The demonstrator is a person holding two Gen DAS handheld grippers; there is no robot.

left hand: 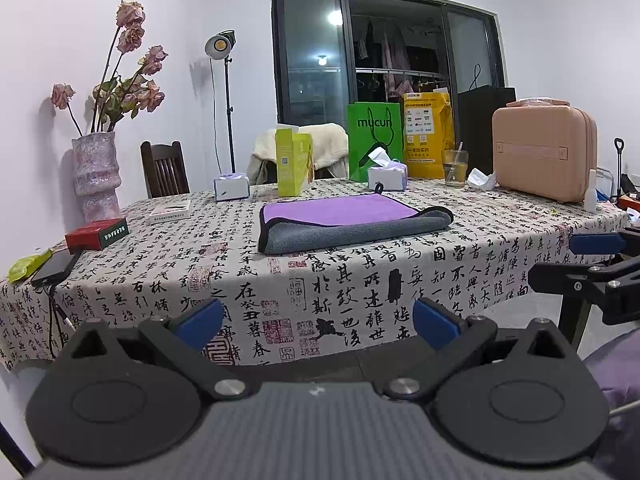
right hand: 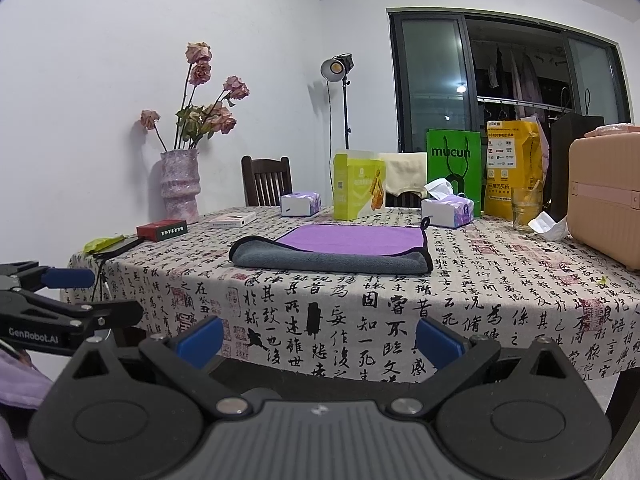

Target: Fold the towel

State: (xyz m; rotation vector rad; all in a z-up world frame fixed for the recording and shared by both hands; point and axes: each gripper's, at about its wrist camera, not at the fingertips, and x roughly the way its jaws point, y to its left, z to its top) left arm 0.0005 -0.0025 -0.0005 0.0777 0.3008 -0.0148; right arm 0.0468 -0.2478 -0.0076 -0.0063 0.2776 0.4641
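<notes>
the towel (left hand: pixel 352 222) lies on the counter (left hand: pixel 460 256), purple face up, with its near part turned over to show a grey roll edged in black. it sits well ahead of both tongs and touches neither. the left tongs (left hand: pixel 318 322) are held off the near edge of the counter, blue pads spread wide, released and gripping nothing. the right tongs (right hand: pixel 320 340) stand likewise off the near edge, spread wide and empty. each tool shows at the side of the other's view.

a broad band of bare patterned cloth lies between the towel's grey fold and the counter's near edge, where the cloth (right hand: pixel 360 320) hangs down. open cloth also flanks the towel on both sides. its far edge, with a small hanging loop at one corner, lies near a tissue pack (left hand: pixel 387 175) and a yellow-green carton (left hand: pixel 293 162).

a red box (left hand: pixel 97 233), a phone (left hand: pixel 54 266) and a vase (left hand: pixel 95 176) of dried roses occupy the left end. a pink case (left hand: pixel 544 152) and a drinking glass (left hand: pixel 455 167) occupy the right end. a green bag (left hand: pixel 374 140), a chair (left hand: pixel 164 168), a lamp on a stand (left hand: pixel 220 46) and dark windows stand behind.
</notes>
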